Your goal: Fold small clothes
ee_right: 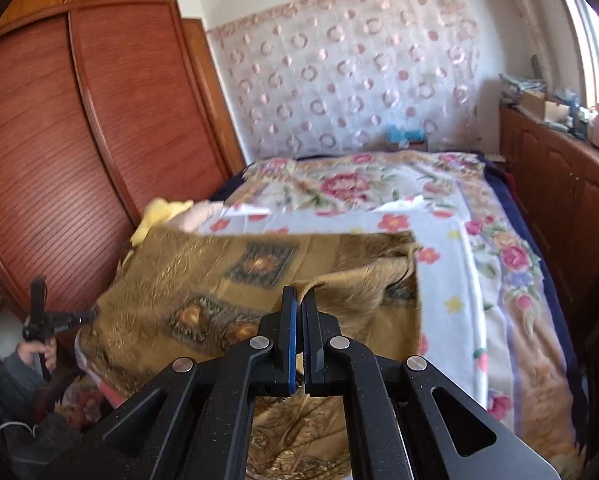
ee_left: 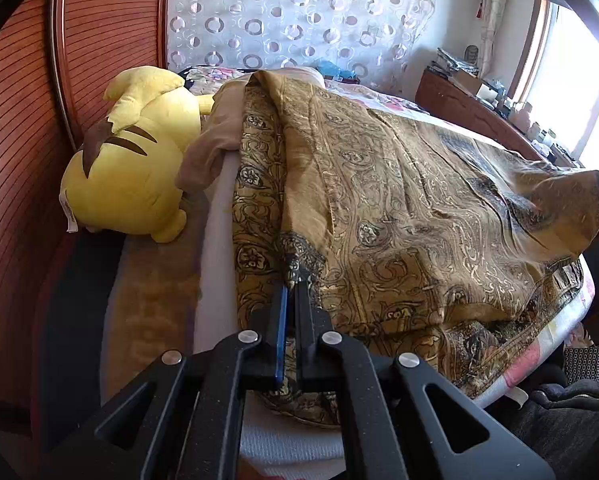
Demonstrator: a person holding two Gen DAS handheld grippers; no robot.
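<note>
Claws first: the left claw is pinched tight on one edge of the gold cloth, and the right claw is pinched tight on another edge. Between them the cloth hangs partly lifted over the flowered bed, its long side running across the bed. A yellow plush toy lies beside it, next to the brown wardrobe. The toy's small white tag is too tiny to read.

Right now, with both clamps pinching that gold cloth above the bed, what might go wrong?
The left gripper and right gripper each pinch only a thin bit of the gold patterned cloth, so an edge might slip free. The cloth sags in uneven wrinkles, so the fold may land crooked. Its far end could brush the yellow plush toy.
</note>
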